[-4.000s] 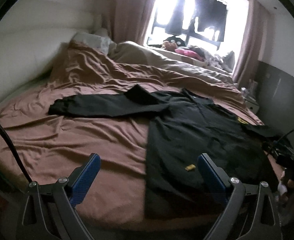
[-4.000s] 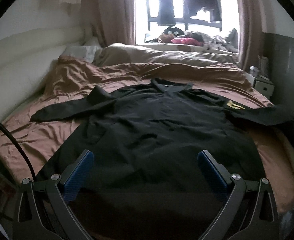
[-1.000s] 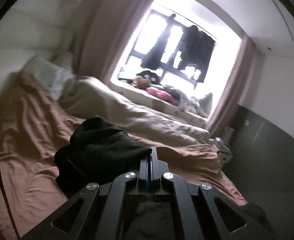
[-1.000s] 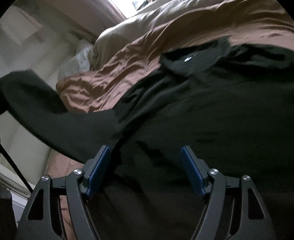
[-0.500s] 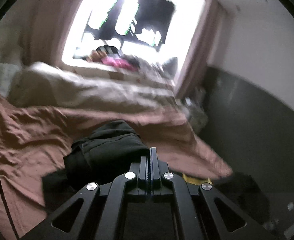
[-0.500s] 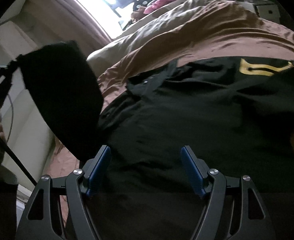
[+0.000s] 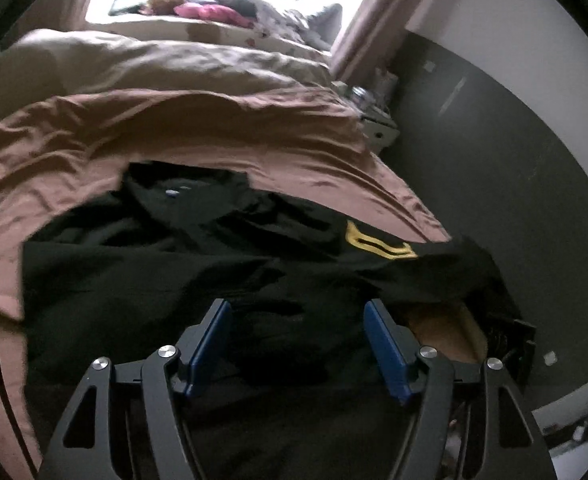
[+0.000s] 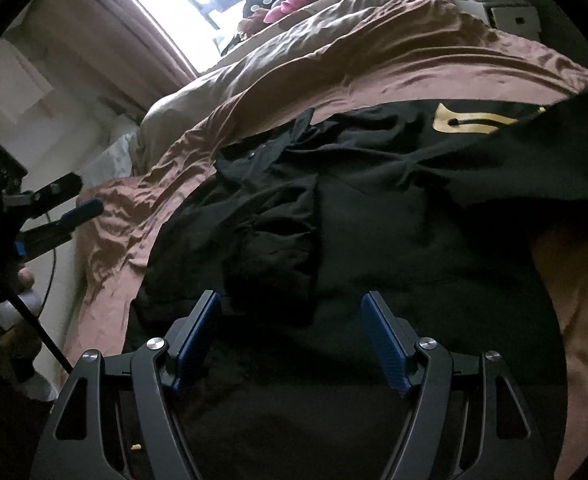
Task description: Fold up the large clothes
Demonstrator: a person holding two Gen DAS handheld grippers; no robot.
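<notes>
Released since half a second ago, the sleeve [image 8: 269, 232] now lies folded across the black shirt [image 7: 197, 276] on the bed [image 7: 253, 152]. Left gripper [image 7: 298, 340] and right gripper [image 8: 291, 338] hover above, jaws apart, empty. Beige duvet [image 7: 153, 60] bunches beyond.

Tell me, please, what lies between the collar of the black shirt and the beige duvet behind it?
Only wrinkled brown bedsheet separates the black shirt collar from the beige duvet; nothing else lies there. The left wrist view shows it best.
</notes>
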